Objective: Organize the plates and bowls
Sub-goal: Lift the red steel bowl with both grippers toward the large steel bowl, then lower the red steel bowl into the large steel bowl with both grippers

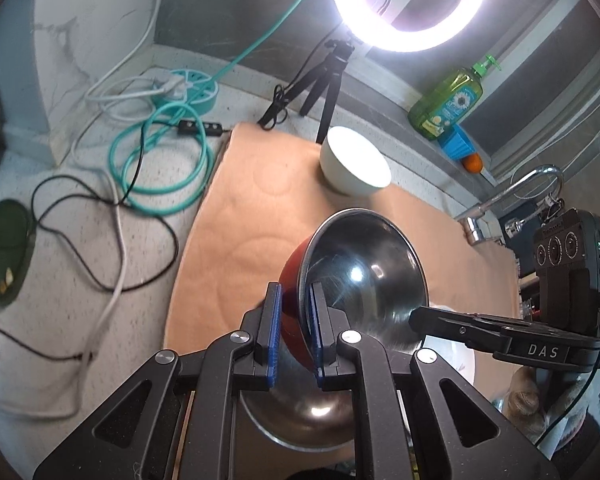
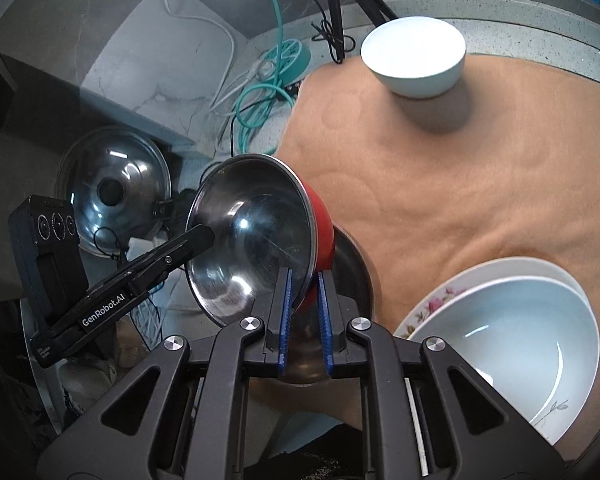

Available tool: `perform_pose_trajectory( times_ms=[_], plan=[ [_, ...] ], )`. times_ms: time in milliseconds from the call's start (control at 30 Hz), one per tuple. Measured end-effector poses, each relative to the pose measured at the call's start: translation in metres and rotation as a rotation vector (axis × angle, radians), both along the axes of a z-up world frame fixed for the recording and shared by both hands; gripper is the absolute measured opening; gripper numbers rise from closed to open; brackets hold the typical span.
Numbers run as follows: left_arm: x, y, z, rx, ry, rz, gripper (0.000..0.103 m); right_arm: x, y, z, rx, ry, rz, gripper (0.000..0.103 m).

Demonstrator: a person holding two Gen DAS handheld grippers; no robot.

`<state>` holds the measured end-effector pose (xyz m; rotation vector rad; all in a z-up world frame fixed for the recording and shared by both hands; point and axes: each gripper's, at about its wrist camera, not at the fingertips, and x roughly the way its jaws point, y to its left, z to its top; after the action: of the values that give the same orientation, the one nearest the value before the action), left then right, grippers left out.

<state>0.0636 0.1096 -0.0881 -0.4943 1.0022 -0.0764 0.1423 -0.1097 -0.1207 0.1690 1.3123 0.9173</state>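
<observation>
A red bowl with a shiny steel inside (image 1: 364, 276) (image 2: 252, 240) hangs tilted above a peach mat (image 1: 236, 216). My left gripper (image 1: 294, 320) is shut on one side of its rim. My right gripper (image 2: 304, 308) is shut on the opposite side of the rim. Each gripper also shows in the other view, the right gripper (image 1: 414, 316) and the left gripper (image 2: 206, 236), both at the bowl's edge. A steel bowl (image 1: 300, 412) (image 2: 356, 264) sits right under the red one. A white bowl (image 1: 354, 164) (image 2: 414, 56) stands at the mat's far end.
A pale blue dish (image 2: 500, 340) rests on a flowered plate (image 2: 440, 300) at the mat's near right. A ring light (image 1: 408, 4) on a tripod (image 1: 324, 80), cables (image 1: 160, 152), a soap bottle (image 1: 448, 100) and a faucet (image 1: 512, 192) line the counter. A steel lid (image 2: 112, 188) lies left.
</observation>
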Motion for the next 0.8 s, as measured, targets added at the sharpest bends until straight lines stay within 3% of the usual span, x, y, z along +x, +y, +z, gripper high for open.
perform_pose_trajectory(
  times_ms=[300,800],
  plan=[
    [-0.017,-0.009,-0.012,0.028,0.046,-0.015,0.011,-0.013,0.003,-0.023,-0.055,0.02,0.052,0.013],
    [-0.019,-0.022,-0.035,0.099,0.134,-0.076,0.011,-0.017,0.009,-0.034,-0.122,0.013,0.079,0.013]
  ],
)
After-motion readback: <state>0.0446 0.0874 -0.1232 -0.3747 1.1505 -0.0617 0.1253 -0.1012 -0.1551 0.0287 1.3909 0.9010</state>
